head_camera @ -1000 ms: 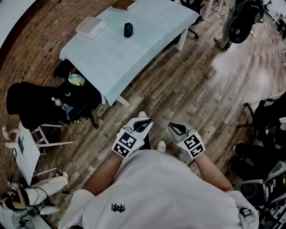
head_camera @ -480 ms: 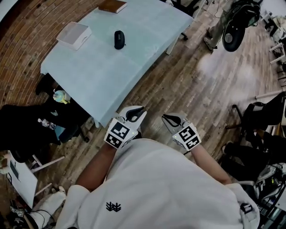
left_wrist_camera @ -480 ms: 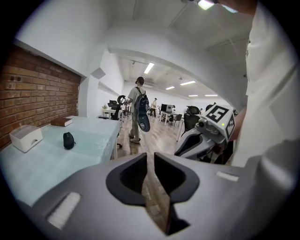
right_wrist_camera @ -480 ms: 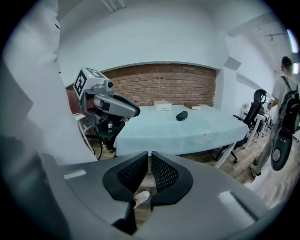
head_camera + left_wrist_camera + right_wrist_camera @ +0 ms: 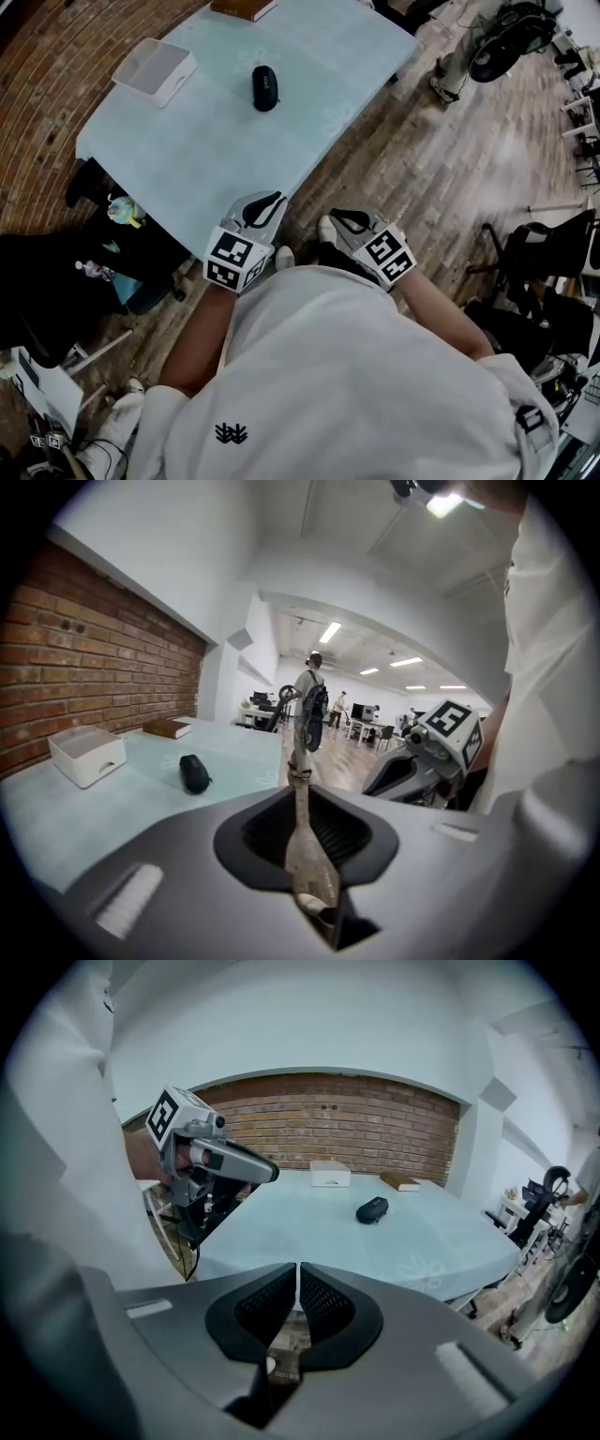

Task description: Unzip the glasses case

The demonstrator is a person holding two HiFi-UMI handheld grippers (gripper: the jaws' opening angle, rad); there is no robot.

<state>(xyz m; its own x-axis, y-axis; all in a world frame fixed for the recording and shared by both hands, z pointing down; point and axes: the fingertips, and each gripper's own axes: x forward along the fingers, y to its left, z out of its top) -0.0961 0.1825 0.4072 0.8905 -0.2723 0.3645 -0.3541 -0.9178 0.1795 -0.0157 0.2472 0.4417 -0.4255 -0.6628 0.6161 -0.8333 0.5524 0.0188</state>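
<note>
While jaws sit together, left gripper (image 5: 274, 201), right gripper (image 5: 337, 219) — empty

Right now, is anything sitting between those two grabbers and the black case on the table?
Nothing visible. Only bare tablecloth lies between the glasses case and the left gripper and right gripper, both shut and empty. The white box and book sit off that path.

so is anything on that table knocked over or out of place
Nothing stands out. The black oval glasses case lies flat on the pale blue tablecloth, apart from the white rectangular box and the brown book. Nothing looks spilled, tipped or damaged.
</note>
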